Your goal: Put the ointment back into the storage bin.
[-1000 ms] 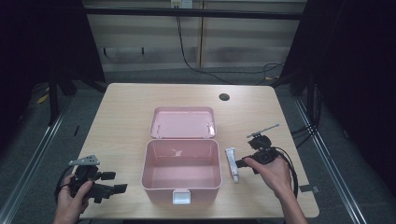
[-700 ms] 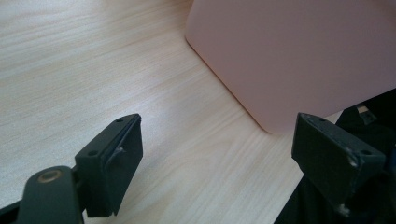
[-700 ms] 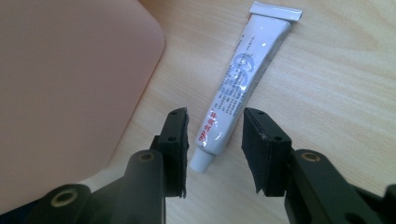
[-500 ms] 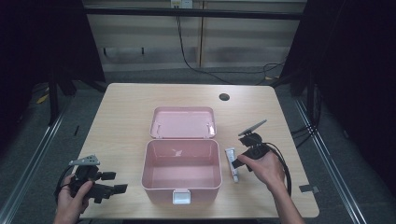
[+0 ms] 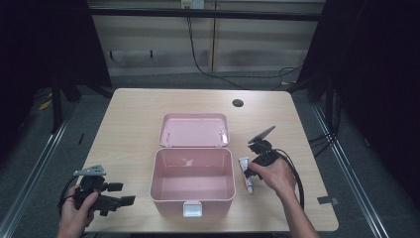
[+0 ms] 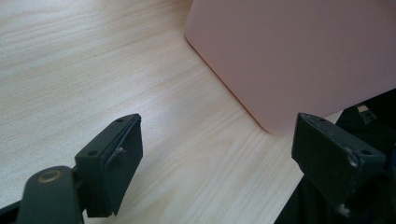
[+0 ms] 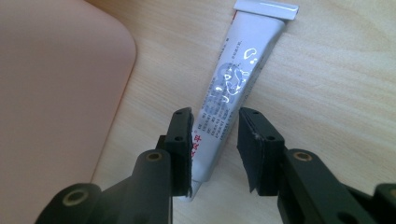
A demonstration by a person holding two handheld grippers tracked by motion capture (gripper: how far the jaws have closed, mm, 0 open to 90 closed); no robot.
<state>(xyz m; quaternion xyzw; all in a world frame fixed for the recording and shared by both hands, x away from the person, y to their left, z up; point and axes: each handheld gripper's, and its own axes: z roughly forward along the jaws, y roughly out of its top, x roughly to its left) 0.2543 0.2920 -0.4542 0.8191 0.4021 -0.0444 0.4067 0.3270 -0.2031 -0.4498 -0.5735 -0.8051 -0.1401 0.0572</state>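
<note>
though half-hidden by tongs (image 7: 215, 140), tube (image 7: 238, 79) end

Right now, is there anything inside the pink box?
No: in the high view the open pink box shows a bare pink floor, while the white tube lies on the table beside it.

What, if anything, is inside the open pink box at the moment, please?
Nothing visible: the pink box shows a bare floor in the high view. Its near wall hides a strip inside. The tube lies outside, beside it.
</note>
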